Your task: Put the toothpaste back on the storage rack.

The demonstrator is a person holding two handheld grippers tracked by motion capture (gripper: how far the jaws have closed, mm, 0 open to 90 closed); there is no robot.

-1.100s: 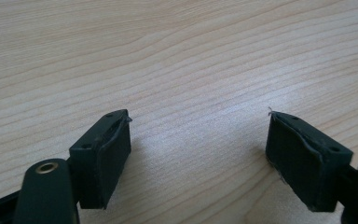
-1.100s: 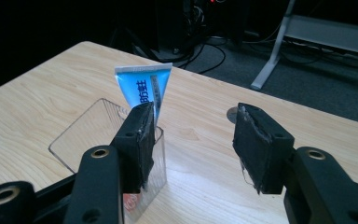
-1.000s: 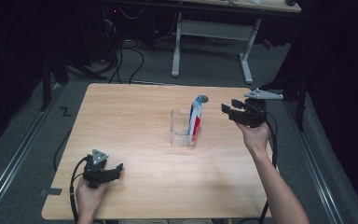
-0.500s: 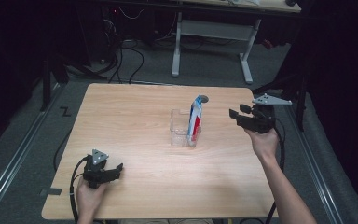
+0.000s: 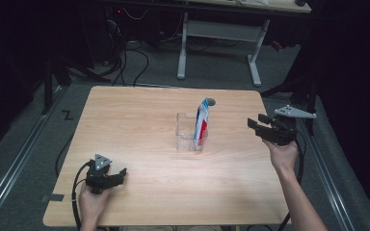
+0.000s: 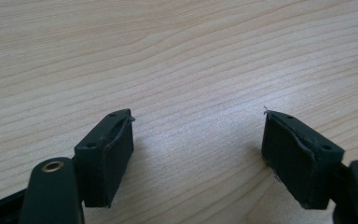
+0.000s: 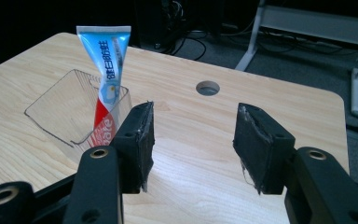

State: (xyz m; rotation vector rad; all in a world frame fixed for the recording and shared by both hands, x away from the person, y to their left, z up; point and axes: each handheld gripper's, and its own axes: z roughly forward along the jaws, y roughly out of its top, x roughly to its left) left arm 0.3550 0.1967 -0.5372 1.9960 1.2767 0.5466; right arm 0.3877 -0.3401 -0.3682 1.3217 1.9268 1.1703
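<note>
The right gripper (image 5: 254,126) hangs in the air at the right edge of the light wooden table (image 5: 139,139), its two black jaws spread apart with nothing between them. In the right gripper view the padded fingers (image 7: 142,140) frame bare wood and a round hole in the tabletop (image 7: 208,87). Ahead of the fingertips and off to their left stands the blue, white and red toothpaste tube (image 7: 106,88), crimped end up, leaning against the near wall of a clear plastic rectangular container (image 7: 58,105). The tube is apart from the fingers, with a strip of table between them. In the high view the tube (image 5: 201,122) stands in the right part of the clear container (image 5: 185,132), near the table's middle, level with the right gripper's tips and to their left.

The left gripper (image 5: 118,174) rests low at the near left corner of the table, well apart from the tube. Its fingers (image 6: 107,156) are released, set wide, with only wood grain in the gap.
</note>
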